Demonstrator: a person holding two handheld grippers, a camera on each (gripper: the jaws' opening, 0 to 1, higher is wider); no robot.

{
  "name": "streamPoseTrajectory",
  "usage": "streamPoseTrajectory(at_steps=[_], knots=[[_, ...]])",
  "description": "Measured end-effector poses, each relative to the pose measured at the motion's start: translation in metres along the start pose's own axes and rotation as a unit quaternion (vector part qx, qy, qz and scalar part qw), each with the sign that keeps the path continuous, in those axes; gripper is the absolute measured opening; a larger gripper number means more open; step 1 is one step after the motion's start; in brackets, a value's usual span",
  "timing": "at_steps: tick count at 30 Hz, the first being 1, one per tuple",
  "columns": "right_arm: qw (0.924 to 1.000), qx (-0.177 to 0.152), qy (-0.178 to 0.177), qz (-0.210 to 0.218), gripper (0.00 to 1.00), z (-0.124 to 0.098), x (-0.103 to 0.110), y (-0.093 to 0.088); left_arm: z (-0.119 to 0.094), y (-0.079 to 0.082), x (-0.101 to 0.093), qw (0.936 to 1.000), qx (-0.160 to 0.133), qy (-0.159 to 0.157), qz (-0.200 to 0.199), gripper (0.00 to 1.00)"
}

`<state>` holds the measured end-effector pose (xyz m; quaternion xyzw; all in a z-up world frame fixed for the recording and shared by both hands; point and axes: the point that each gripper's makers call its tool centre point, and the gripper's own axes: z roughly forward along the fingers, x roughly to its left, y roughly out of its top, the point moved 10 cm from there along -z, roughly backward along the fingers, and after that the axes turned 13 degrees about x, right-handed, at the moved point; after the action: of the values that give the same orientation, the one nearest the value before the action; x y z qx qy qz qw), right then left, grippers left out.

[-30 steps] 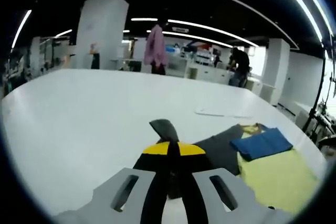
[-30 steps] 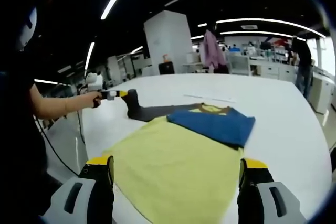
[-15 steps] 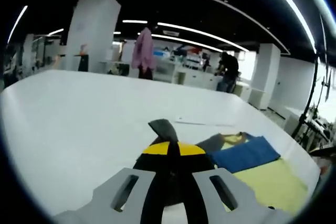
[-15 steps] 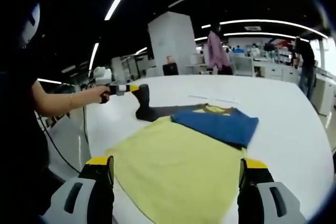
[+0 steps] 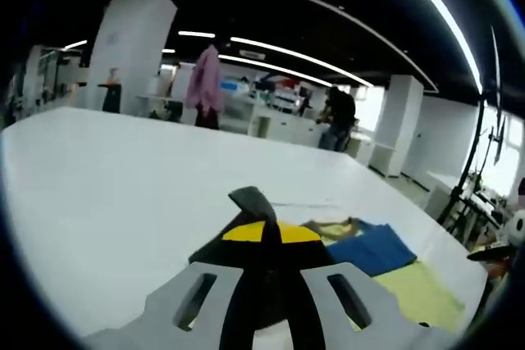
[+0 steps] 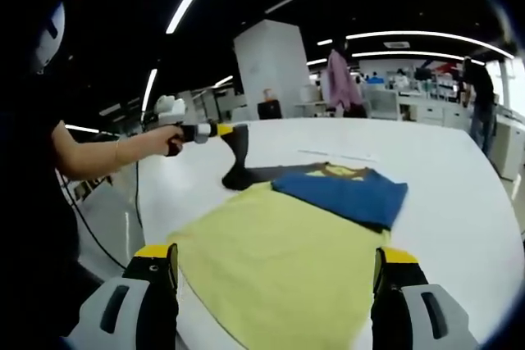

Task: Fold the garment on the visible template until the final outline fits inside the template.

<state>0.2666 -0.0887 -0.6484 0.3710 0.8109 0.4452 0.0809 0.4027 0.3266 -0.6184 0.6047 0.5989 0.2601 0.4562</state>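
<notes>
— How are the jaws set?

— The left gripper [image 5: 264,231] is clenched on the grey sleeve [image 6: 238,157], which is lifted off the white table [image 6: 459,194]. The right gripper [image 6: 275,261] is held wide apart, nothing between its jaws.

— Where is the garment [image 6: 279,256]?

— Spread ahead of the right jaws; a blue sleeve [image 6: 344,193] is folded across its far end. To the right of the left jaws it is seen lying flat.
</notes>
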Motion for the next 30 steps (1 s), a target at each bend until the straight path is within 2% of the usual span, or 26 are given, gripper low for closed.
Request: streamPoseTrajectory(at_steps=[6,19,23,30], knots=[[1.0,0.003,-0.001,0.001,0.99,-0.001,0.0,-0.002,0.009,0.004,-0.015,0.9997,0.004,-0.022,0.011,0.01],[0.9999,0.009,-0.002,0.011,0.98,-0.003,-0.002,-0.008,0.033,0.018,-0.062,0.9968,0.006,-0.077,0.019,0.01],[0.9998,0.011,-0.004,0.013,0.98,-0.005,-0.004,-0.01,0.04,0.021,-0.077,0.9953,0.005,-0.091,0.033,0.01],[0.9998,0.012,-0.005,0.016,0.98,-0.006,-0.006,-0.012,0.052,0.018,-0.098,0.9923,0.017,-0.113,0.049,0.01]])
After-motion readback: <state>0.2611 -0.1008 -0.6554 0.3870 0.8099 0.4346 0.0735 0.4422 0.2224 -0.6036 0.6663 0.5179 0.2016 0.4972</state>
